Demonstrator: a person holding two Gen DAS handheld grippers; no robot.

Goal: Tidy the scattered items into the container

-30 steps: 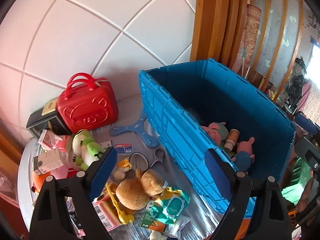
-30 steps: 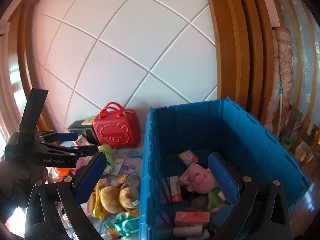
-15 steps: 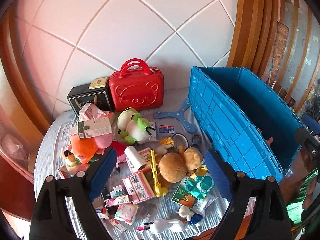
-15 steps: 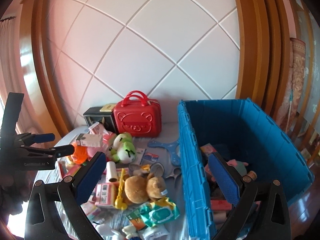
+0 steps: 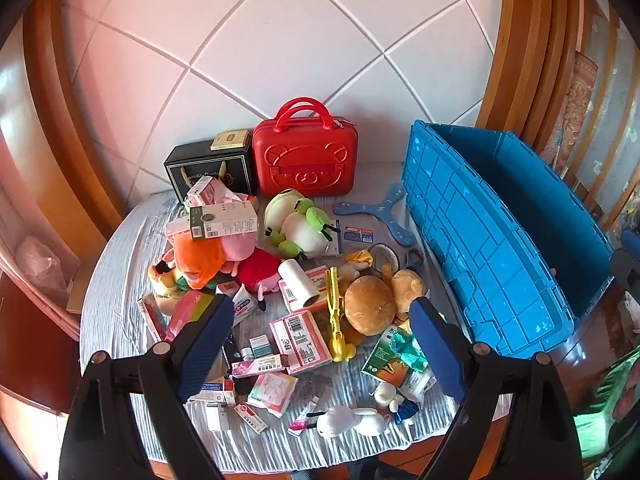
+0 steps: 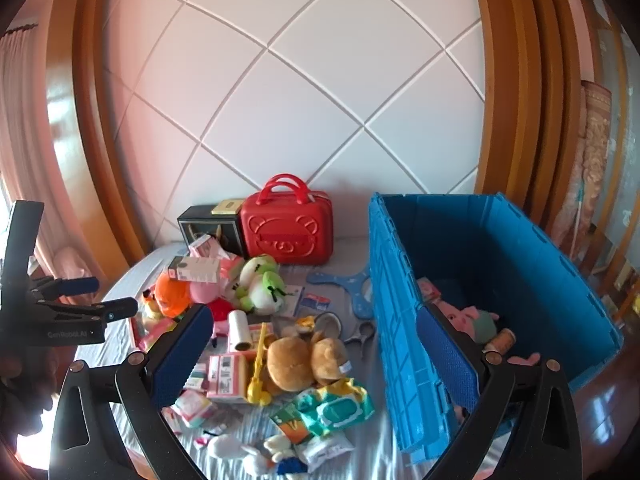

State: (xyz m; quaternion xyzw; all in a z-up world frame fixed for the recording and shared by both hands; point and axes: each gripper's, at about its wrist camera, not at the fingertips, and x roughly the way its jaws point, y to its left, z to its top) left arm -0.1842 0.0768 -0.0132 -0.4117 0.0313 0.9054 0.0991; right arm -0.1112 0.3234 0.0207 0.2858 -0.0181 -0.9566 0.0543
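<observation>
Crate (image 6: 492, 240): one (blue); red case (image 5: 306, 156): one; grippers: two.

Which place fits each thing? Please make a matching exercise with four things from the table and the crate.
Things:
1. red case
2. pink pig plush
3. blue boomerang
4. small tan box

Places:
A. on top of the black box
B. inside the blue crate
C. upright against the wall, beside the black box
D. flat on the table, between the red case and the crate

Pairs: 1-C, 2-B, 3-D, 4-A
</observation>
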